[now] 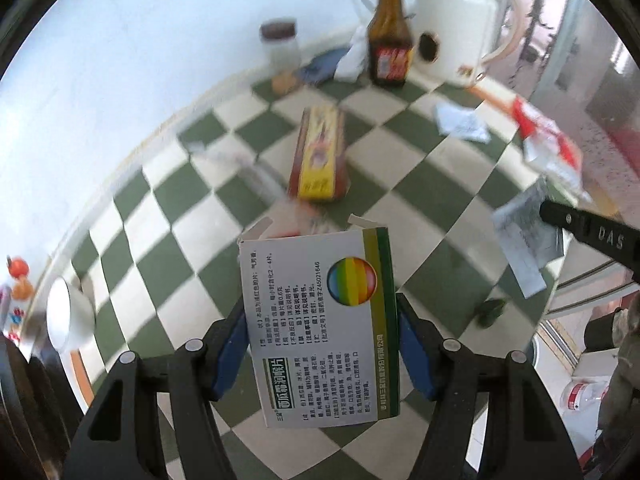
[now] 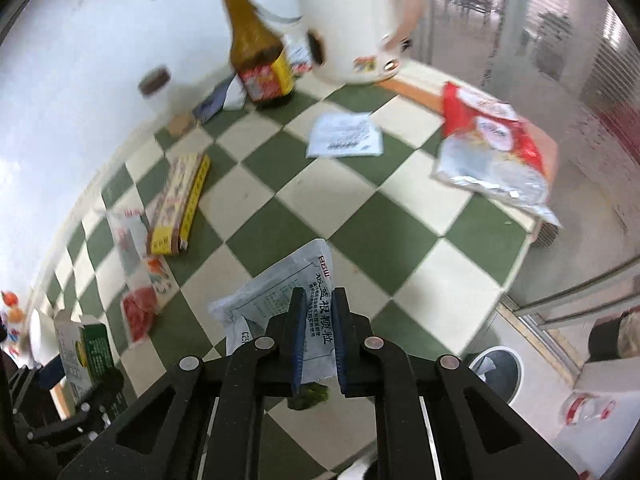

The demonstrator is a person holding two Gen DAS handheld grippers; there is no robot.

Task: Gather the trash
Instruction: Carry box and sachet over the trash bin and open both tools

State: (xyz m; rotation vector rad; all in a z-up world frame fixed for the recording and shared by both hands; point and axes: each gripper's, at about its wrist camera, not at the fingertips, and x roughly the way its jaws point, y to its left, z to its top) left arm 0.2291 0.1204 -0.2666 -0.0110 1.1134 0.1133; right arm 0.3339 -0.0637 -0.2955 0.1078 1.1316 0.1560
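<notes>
My left gripper [image 1: 320, 320] is shut on a white and green medicine box [image 1: 320, 320] with a rainbow circle, held above the checkered table [image 1: 192, 256]. The box also shows at the far left of the right wrist view [image 2: 82, 352]. My right gripper [image 2: 319, 312] is shut on a grey-white sachet [image 2: 280, 296] with printed text, held above the table. That sachet and one right finger [image 1: 588, 232] show at the right of the left wrist view. Other litter on the table: a yellow-red carton [image 1: 320, 152], a folded leaflet [image 2: 346, 135], a red and silver bag [image 2: 496, 148], a torn red-white wrapper [image 2: 138, 276].
A brown sauce bottle [image 2: 256, 48], a lidded glass jar [image 1: 280, 46] and a white kettle [image 2: 344, 20] stand at the back by the wall. A white cup [image 1: 68, 320] sits at the left edge. A small green scrap [image 1: 490, 312] lies on the table. A round bin [image 2: 498, 368] stands on the floor, right.
</notes>
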